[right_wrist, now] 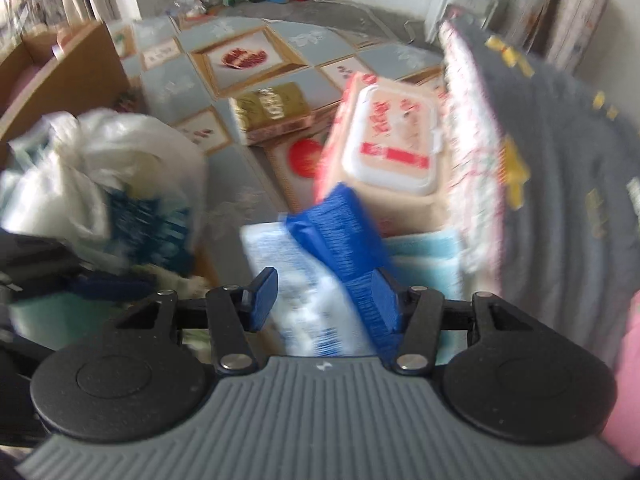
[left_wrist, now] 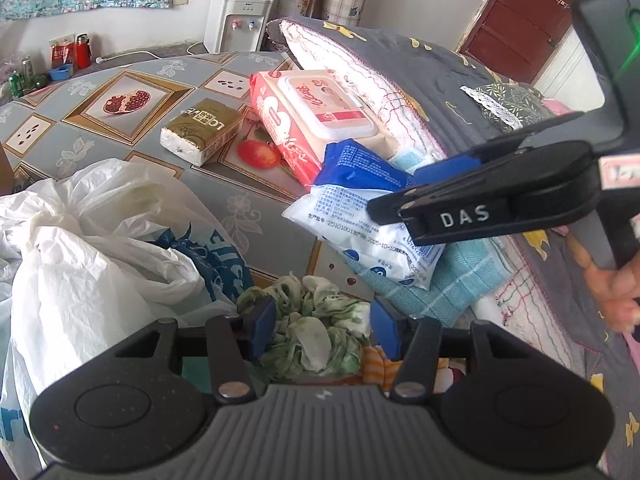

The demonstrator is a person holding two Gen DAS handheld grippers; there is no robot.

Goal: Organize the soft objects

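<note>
A soft blue and white packet (right_wrist: 320,280) sits tilted between the blue pads of my right gripper (right_wrist: 325,300), which is shut on it; this view is blurred. In the left wrist view the same packet (left_wrist: 360,228) hangs over a teal towel (left_wrist: 452,284), with the right gripper (left_wrist: 394,192) clamped across it from the right. My left gripper (left_wrist: 323,328) is open near the table's front edge. A crumpled green and white cloth (left_wrist: 316,336) lies just beyond and between its pads, apparently loose.
A pink wet-wipes pack (left_wrist: 320,112) and a gold tissue pack (left_wrist: 204,128) lie on the patterned tablecloth (left_wrist: 132,80). A white plastic bag (left_wrist: 92,248) bulges at the left. A folded grey quilt (left_wrist: 440,80) fills the right side. A person's hand (left_wrist: 612,288) holds the right gripper.
</note>
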